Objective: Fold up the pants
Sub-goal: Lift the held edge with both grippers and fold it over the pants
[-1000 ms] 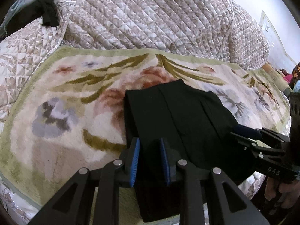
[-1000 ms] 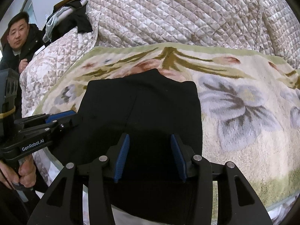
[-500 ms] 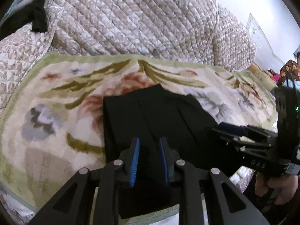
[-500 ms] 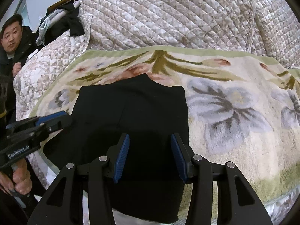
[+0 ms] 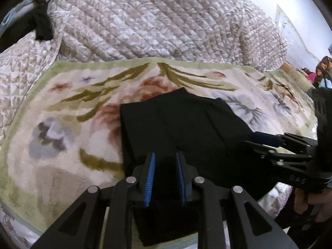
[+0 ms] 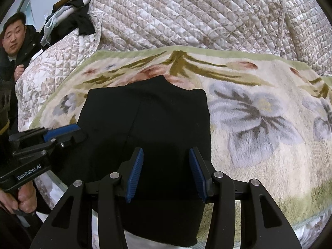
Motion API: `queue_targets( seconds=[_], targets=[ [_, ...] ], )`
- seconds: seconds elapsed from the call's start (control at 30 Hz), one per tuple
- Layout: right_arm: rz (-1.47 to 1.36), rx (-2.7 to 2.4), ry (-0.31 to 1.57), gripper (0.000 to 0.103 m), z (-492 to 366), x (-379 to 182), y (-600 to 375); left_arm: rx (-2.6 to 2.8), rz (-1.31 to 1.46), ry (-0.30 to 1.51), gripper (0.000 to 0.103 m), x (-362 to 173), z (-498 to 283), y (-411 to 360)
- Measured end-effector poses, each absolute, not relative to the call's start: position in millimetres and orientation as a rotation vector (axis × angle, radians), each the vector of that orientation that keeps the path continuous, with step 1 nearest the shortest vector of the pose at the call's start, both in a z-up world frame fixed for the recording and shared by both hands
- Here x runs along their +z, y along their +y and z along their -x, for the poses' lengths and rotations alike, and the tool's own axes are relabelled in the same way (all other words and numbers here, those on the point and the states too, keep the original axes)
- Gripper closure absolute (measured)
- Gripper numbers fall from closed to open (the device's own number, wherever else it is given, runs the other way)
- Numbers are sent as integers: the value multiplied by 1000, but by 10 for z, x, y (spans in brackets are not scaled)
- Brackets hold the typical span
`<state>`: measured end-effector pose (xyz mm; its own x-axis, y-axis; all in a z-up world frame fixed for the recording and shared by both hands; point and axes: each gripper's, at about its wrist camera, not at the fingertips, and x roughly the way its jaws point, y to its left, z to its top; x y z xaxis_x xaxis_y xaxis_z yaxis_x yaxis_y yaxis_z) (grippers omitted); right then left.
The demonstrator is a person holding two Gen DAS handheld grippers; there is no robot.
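The black pants [image 5: 186, 124] lie folded into a flat, thick rectangle on a floral fleece blanket [image 5: 62, 124]. My left gripper [image 5: 165, 155] hovers over their near left part, its blue pads a narrow gap apart, and I see nothing pinched between them. In the right wrist view the pants [image 6: 145, 114] fill the middle. There the left gripper [image 6: 81, 134] reaches in at their left edge. My right gripper [image 6: 166, 151] stands open over the pants' near right part, with only flat fabric beneath. From the left wrist view the right gripper [image 5: 251, 139] comes in over their right edge.
A quilted beige cover [image 6: 186, 10] rises behind the blanket [image 6: 259, 124]. Dark clothes [image 6: 78, 20] are heaped at the back left. A person in a dark jacket [image 6: 20, 58] watches from the far left. The bed's near edge runs just under both grippers.
The left wrist view swung so the pants slid a little to the left in it, and its pads drew slightly closer. The pants lie as before. The right gripper's jaws kept their width.
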<state>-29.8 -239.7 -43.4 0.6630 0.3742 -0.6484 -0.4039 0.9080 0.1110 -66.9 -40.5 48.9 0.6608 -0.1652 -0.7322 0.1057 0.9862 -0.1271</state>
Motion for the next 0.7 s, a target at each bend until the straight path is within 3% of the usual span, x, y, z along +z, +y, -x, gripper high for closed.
queue_targets(
  seconds=[0.27, 0.5, 0.7],
  targets=[
    [-64, 408, 755, 57, 199, -453, -2736, -76, 158, 846, 77, 478, 580, 18],
    [-148, 485, 764, 56, 117, -390, -2802, -176, 317, 859, 52, 441, 542, 149],
    [-147, 514, 792, 55, -51, -449, -2732, -201, 396, 924, 43, 223, 383, 158]
  ],
)
